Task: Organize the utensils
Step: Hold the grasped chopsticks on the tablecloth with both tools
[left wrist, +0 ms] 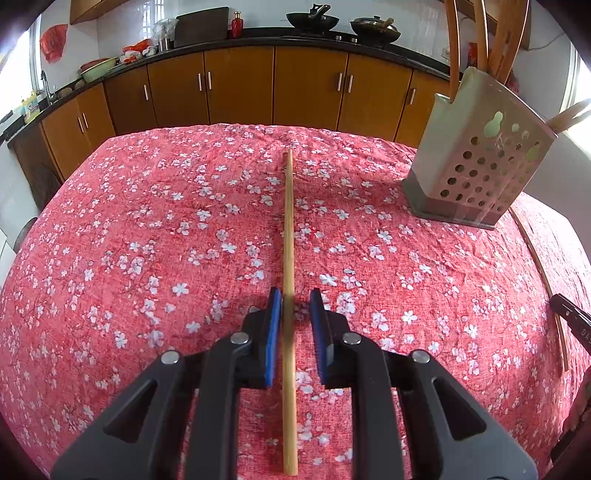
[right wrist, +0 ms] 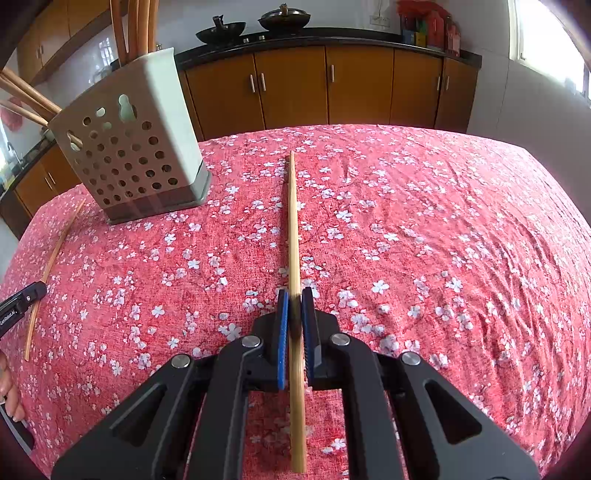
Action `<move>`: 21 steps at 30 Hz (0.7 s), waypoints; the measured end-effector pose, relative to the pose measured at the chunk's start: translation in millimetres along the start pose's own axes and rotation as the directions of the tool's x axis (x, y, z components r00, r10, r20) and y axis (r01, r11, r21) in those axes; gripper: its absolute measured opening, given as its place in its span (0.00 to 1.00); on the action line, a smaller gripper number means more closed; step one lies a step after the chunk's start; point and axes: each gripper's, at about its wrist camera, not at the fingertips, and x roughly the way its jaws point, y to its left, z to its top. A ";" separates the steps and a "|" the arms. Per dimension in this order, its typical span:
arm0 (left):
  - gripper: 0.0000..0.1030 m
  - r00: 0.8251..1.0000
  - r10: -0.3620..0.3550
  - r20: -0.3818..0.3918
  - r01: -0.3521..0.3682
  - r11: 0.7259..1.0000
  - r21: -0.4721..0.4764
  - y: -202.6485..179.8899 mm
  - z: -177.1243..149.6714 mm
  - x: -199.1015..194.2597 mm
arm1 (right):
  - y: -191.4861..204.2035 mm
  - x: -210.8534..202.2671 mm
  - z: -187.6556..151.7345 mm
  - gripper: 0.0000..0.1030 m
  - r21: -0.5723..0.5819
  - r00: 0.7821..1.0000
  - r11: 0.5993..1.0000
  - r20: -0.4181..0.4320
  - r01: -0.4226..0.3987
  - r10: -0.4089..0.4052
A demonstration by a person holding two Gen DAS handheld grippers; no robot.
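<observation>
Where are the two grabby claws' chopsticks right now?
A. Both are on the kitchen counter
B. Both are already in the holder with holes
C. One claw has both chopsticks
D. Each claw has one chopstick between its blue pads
D: the left gripper has a chopstick lying between its blue pads, with a gap on one side, and the right gripper is pinched on another chopstick; the utensil holder stands apart on the tablecloth.

Two chopsticks lie loose on the worktop (left wrist: 110, 258): one chopstick (left wrist: 288, 295) between the left tongs (left wrist: 295, 314), another chopstick (right wrist: 294, 295) between the right tongs (right wrist: 294, 314). One perforated holder (right wrist: 136, 147) stands near the far edge, with what look like four or five wooden utensils (right wrist: 135, 26) in it. Two woks (left wrist: 313, 20) sit on the back counter.
</observation>
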 end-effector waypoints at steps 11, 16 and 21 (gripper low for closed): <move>0.18 1.000 -0.001 0.000 0.001 1.000 -0.001 0.6 0.6 0.1 | 0.1 -1.7 -0.7 0.08 -0.001 1.000 1.000 0.002 -0.001 0.001; 0.18 1.000 -0.001 0.000 0.001 1.000 -0.001 0.6 0.8 0.5 | -0.1 -1.9 -0.6 0.08 -0.001 1.000 1.000 0.003 -0.001 0.001; 0.18 1.000 -0.002 -0.004 0.002 1.000 -0.002 0.7 1.1 0.5 | -0.1 -0.9 0.0 0.08 -0.001 1.000 1.000 0.003 -0.001 0.001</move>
